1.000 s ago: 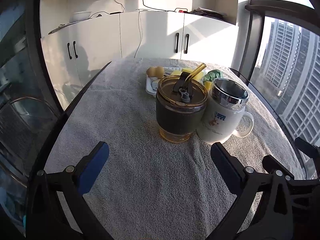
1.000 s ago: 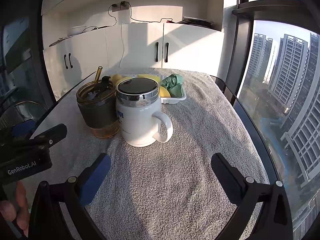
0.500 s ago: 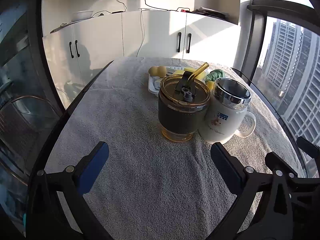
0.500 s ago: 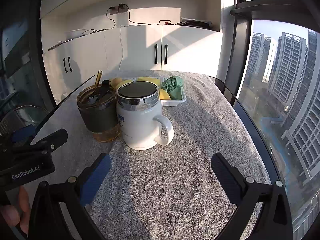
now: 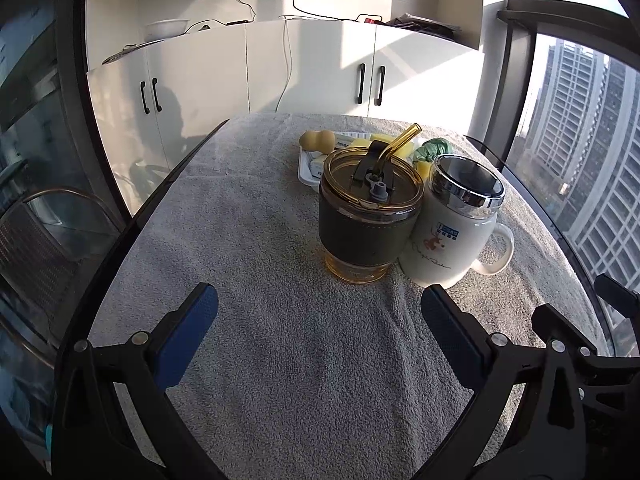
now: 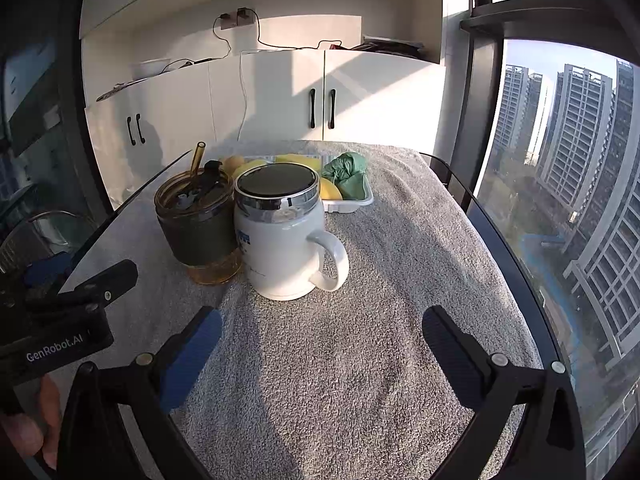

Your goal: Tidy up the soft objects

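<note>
A white tray stands at the far side of the towel-covered table, behind two cups. It holds a crumpled green cloth, yellow sponge pieces and a tan gourd-shaped soft thing. The tray is partly hidden by the cups in the left wrist view. My left gripper is open and empty, a little short of the amber cup. My right gripper is open and empty, just in front of the white mug.
An amber glass cup with a dark sleeve, lid and straw stands beside a white mug with a chrome lid, handle to the right. A grey towel covers the dark table. White cabinets stand behind; windows on the right.
Both grippers have drifted slightly; the cups sit a little lower and nearer in both views. Both stay open and empty. Nothing on the table has moved.
</note>
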Action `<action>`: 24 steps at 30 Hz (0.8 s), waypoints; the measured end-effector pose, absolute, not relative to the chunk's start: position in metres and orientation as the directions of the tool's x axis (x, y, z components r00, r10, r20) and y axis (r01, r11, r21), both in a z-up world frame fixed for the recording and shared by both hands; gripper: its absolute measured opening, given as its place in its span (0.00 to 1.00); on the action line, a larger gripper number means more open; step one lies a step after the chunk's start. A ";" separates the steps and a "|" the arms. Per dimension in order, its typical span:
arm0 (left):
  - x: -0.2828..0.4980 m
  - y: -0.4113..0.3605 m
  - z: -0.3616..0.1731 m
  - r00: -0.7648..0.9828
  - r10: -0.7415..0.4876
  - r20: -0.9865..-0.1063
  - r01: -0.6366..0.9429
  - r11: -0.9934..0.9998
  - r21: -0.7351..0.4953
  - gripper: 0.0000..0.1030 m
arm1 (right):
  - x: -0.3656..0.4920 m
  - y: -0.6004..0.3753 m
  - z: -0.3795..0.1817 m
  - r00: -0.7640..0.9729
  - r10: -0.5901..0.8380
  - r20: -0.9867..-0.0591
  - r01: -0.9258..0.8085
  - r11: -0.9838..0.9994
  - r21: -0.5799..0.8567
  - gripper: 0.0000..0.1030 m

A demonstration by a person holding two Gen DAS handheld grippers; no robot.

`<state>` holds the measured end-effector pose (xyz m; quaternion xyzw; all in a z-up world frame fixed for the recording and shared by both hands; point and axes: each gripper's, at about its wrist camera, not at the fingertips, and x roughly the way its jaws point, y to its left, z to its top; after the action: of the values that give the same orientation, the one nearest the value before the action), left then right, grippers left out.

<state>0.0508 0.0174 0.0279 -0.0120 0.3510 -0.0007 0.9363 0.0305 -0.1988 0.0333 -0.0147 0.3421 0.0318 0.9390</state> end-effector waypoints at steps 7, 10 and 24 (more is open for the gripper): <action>0.051 0.017 0.027 0.758 0.007 -0.652 -0.017 1.000 -0.008 1.00 | 0.030 -0.198 0.034 0.763 0.052 -0.645 -0.072 0.997 -0.005 0.99; 0.050 0.018 0.028 0.765 0.014 -0.644 -0.020 1.000 -0.002 1.00 | 0.030 -0.197 0.034 0.761 0.055 -0.647 -0.073 0.997 0.000 1.00; 0.052 0.014 0.028 0.761 -0.013 -0.649 0.008 1.000 -0.011 1.00 | 0.030 -0.196 0.032 0.757 0.058 -0.651 -0.076 0.997 0.000 1.00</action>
<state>0.0517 0.0143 0.0277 -0.0036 0.3458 -0.0056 0.9383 0.0301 -0.1957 0.0320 -0.0131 0.3468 0.0355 0.9372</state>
